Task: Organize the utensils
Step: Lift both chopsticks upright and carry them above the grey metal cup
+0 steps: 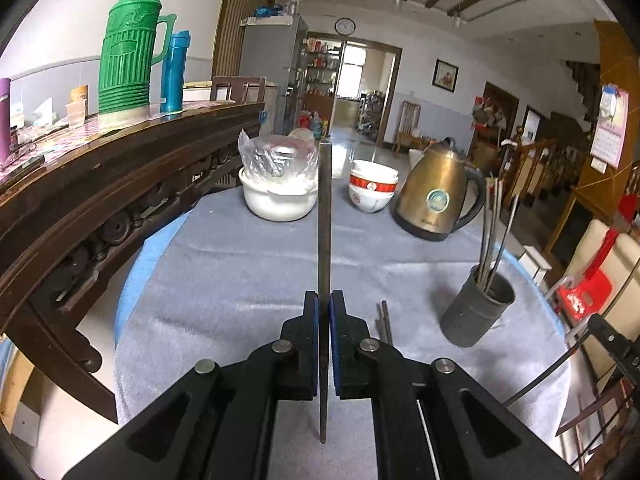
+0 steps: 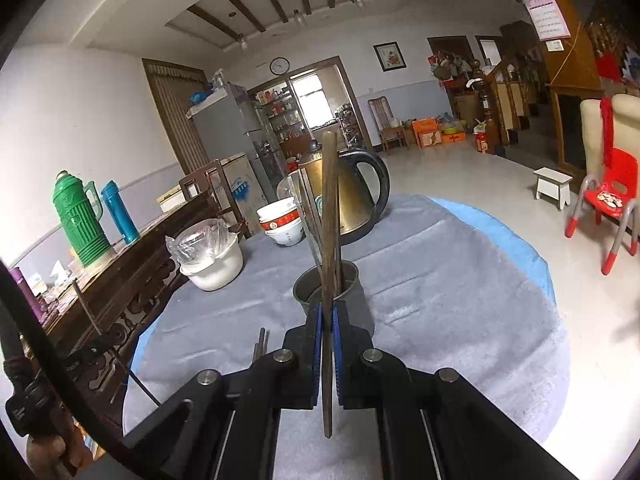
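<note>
My left gripper is shut on a dark chopstick that points straight ahead above the grey cloth. The grey utensil holder with several chopsticks stands to its right. More chopsticks lie on the cloth just right of the fingers. My right gripper is shut on a brown chopstick, held just in front of the utensil holder, which holds several chopsticks. Loose chopsticks lie on the cloth to its left.
A brass kettle, stacked bowls and a white pot with a plastic bag stand at the table's far side. A carved wooden sideboard with a green thermos borders the left. A red chair stands right.
</note>
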Tool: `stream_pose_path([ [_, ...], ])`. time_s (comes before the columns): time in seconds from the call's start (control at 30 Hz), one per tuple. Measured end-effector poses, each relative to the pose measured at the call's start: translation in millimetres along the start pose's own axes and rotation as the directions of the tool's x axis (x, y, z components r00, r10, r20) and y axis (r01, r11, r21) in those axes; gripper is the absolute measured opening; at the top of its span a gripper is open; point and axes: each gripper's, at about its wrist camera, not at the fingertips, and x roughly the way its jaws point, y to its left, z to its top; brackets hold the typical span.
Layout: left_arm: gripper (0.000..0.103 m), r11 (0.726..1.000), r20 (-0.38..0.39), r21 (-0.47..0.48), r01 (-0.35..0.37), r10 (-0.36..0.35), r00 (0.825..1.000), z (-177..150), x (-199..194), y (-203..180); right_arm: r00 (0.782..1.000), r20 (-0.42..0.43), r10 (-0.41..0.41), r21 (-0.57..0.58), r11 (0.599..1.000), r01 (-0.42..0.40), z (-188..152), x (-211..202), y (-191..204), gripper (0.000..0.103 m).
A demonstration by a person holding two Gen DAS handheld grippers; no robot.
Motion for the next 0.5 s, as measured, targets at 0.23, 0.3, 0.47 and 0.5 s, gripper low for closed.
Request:
stream_pose_path([
  [0.23, 0.005, 1.0, -0.028, 0.011, -0.018, 0.018, 0.999, -3.0, 3.8, -1.2, 1.0, -0.015, 0.006, -0.003, 1.0, -0.006, -1.4, 1.2, 2.4, 0.006],
  [0.3, 0.005, 1.0, -0.03, 0.009, -0.02, 0.02, 0.999, -2.8, 3.8, -0.6, 1.0, -0.017, 0.008, -0.004, 1.0, -0.008, -1.5, 0.7, 2.8, 0.006],
  [0.47, 0.005, 1.0, -0.036, 0.003, -0.014, 0.014, 0.999, -1.4, 4.8, -1.5, 1.0, -0.02, 0.012, -0.008, 1.0, -0.012, -0.7, 0.8, 4.5, 0.006],
  [0.5, 0.005, 1.0, -0.035, 0.001, -0.011, 0.011, 0.999, -0.4, 4.9, -1.5, 1.0, -0.019, 0.012, -0.008, 1.0, -0.013, -0.6, 0.8, 4.5, 0.006],
])
